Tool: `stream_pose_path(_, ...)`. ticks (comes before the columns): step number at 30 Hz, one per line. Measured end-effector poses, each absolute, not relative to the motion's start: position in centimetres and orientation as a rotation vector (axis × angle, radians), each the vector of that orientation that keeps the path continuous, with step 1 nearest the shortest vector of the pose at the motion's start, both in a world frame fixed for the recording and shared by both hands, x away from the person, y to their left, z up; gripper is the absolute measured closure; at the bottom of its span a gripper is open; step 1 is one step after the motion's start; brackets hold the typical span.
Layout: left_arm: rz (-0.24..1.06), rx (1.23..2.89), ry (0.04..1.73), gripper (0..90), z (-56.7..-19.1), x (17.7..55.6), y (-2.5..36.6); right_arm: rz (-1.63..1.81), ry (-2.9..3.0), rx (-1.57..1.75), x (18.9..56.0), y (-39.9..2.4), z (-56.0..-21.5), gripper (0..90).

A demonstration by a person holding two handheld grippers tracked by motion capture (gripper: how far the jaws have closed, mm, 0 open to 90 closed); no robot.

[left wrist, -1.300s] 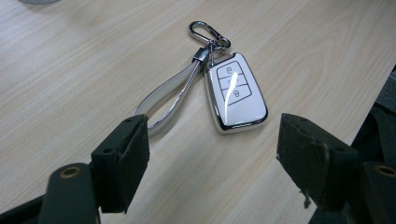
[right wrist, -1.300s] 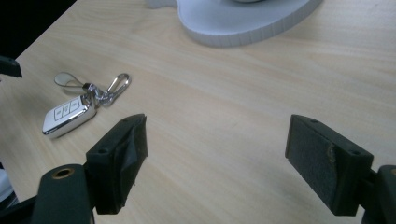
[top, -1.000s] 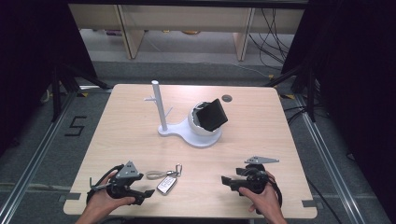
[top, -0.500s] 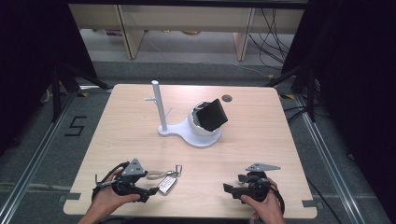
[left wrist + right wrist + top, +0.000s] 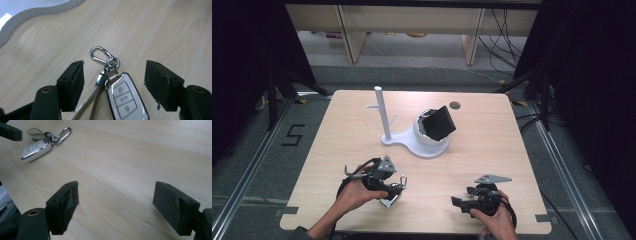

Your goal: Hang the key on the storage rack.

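- Left tool (image 5: 113, 82) gapes wide, gripping nothing, astride the car key (image 5: 126, 98) lying flat on the bench (image 5: 492, 150).
- Right tool (image 5: 122, 206) likewise wide, empty.
- Risk: jaws closing off-centre could skid the smooth key or snag only its clip (image 5: 101, 55).

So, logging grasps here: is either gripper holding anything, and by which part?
Nothing is held. The left gripper is open astride the key fob on the table; the right gripper is open over bare wood.
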State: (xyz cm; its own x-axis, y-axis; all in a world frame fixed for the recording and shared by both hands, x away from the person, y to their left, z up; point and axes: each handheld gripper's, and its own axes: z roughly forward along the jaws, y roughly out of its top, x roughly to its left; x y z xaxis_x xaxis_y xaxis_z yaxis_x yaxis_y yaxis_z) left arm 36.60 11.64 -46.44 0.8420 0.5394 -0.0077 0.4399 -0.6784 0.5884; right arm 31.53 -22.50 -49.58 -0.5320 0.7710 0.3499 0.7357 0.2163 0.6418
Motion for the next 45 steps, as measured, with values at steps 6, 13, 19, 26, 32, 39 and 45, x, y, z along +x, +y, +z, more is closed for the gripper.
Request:
stream_pose_path(6,0.167,2.557,0.735,41.3,-47.4,38.2,9.6,1.238,2.431,1.449,31.6,-22.3,-49.7,21.6)
stream_pose_path(13,0.128,2.638,0.756,46.1,-47.9,39.1,8.0,1.238,2.43,1.48,31.4,-22.3,-49.6,21.9)
stream_pose_path(19,0.101,2.689,0.796,47.3,-48.3,39.5,7.3,1.242,2.447,1.449,31.4,-22.0,-49.7,22.2)
stream_pose_path(26,0.113,2.711,0.804,48.7,-48.4,39.7,6.9,1.238,2.446,1.478,31.4,-22.0,-49.5,22.6)
stream_pose_path(32,0.109,2.736,0.76,56.1,-48.2,39.6,6.5,1.276,2.441,1.449,31.5,-21.9,-49.7,22.8)
stream_pose_path(39,0.101,2.8,0.641,67.7,-48.0,39.3,5.8,1.269,2.441,1.443,31.4,-21.9,-49.7,23.1)
stream_pose_path(45,0.076,2.84,0.634,69.4,-47.9,39.5,5.4,1.278,2.443,1.439,31.4,-22.0,-49.7,23.3)
